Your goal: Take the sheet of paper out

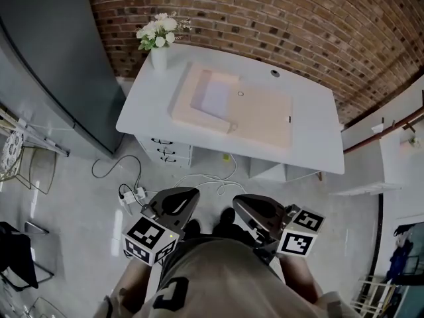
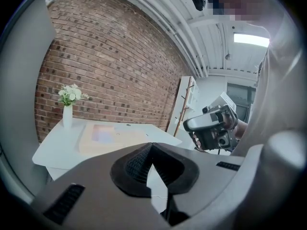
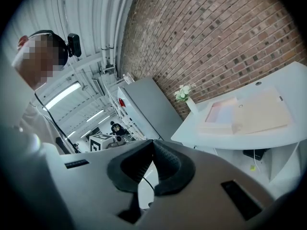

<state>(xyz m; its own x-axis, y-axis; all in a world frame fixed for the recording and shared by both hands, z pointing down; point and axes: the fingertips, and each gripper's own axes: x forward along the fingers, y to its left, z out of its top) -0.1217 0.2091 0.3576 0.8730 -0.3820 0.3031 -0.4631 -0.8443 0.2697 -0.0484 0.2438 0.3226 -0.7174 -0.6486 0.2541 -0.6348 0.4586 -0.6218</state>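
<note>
Paper (image 1: 215, 97), one pale lilac sheet, lies flat inside the raised left half of an open beige folder (image 1: 265, 119). That folder sits across the middle of the white worktop (image 1: 149, 114), so the sheet is on the side nearer the worktop's left edge.

Left of the worktop stands a tall grey cabinet (image 1: 56, 65). At the worktop's far left corner, against the brick wall (image 1: 265, 8), a white vase (image 1: 159, 58) holds white flowers (image 1: 159, 30), near the folder's far left corner. The folder's right half lies open and flat, reaching toward the worktop's right edge. Under the worktop's near left side is a set of drawers (image 1: 165, 152), and cables (image 1: 129, 184) trail on the floor (image 1: 79, 230) in front of them.

Both grippers are over the floor, close to the person's body and well apart from the worktop, pointing toward it. The left gripper (image 1: 191, 194) has its jaws together, the pads meeting at the tips with nothing between them. The right gripper (image 1: 240, 203), just beside it, likewise has its jaws closed on nothing.
</note>
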